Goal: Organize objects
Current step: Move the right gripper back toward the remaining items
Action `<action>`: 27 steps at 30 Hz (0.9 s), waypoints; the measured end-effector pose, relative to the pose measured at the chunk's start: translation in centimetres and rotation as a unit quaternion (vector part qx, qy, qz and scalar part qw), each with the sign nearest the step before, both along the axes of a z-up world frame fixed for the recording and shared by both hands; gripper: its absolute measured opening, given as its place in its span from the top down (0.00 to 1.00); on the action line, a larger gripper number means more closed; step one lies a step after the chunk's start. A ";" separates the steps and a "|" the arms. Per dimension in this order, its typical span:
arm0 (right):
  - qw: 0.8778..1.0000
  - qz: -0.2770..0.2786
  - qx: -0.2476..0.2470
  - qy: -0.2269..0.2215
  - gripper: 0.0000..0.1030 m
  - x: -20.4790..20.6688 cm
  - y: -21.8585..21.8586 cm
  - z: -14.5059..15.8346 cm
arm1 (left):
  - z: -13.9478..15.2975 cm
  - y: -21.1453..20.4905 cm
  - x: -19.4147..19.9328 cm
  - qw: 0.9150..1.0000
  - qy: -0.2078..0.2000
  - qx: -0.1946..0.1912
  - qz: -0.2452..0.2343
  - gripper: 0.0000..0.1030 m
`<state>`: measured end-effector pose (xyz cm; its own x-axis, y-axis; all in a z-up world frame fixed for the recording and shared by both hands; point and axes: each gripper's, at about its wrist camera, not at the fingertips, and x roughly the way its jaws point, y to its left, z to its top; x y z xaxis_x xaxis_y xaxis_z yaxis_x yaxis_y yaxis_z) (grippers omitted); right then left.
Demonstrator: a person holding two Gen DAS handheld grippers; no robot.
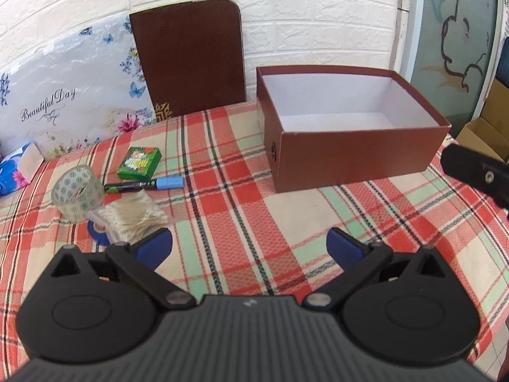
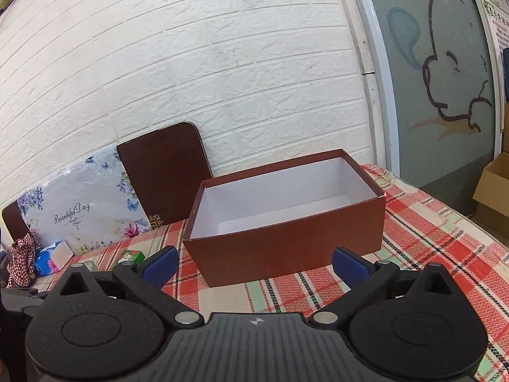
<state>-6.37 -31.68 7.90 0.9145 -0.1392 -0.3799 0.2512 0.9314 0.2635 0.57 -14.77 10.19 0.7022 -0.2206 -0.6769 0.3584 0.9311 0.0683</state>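
An open brown box (image 1: 356, 156) with a white inside stands empty on the plaid tablecloth (image 1: 241, 210); it also shows in the right wrist view (image 2: 286, 248). To the left lie a green small box (image 1: 139, 163), a marker with a blue cap (image 1: 144, 185), a clear tape roll (image 1: 77, 193), a bag of cotton swabs (image 1: 132, 219) and a blue tape roll (image 1: 100, 232). My left gripper (image 1: 249, 248) is open and empty, low over the cloth, right of the swabs. My right gripper (image 2: 254, 267) is open and empty in front of the box; part of it shows in the left wrist view (image 1: 477, 172).
The brown box lid (image 1: 187, 60) and a floral board (image 1: 63, 95) lean on the white brick wall. A blue tissue pack (image 1: 19, 167) lies at far left. A checked cloth (image 2: 24, 254) sits far left. Cardboard boxes (image 2: 493, 191) stand past the table's right edge.
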 end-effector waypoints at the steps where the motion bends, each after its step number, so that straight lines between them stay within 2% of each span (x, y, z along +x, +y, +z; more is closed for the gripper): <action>1: 1.000 0.002 0.001 0.001 0.01 0.1 0.1 0.0 | -0.1 0.1 -0.1 1.000 0.000 0.002 0.002 0.00; 8: 1.000 0.010 0.007 0.006 0.01 0.5 1.0 0.0 | -0.4 0.8 -0.8 1.000 0.003 0.009 -0.001 0.00; 27: 0.999 0.033 -0.020 0.034 0.01 1.7 3.8 -0.7 | -1.2 3.9 0.4 1.000 0.015 -0.019 0.017 0.00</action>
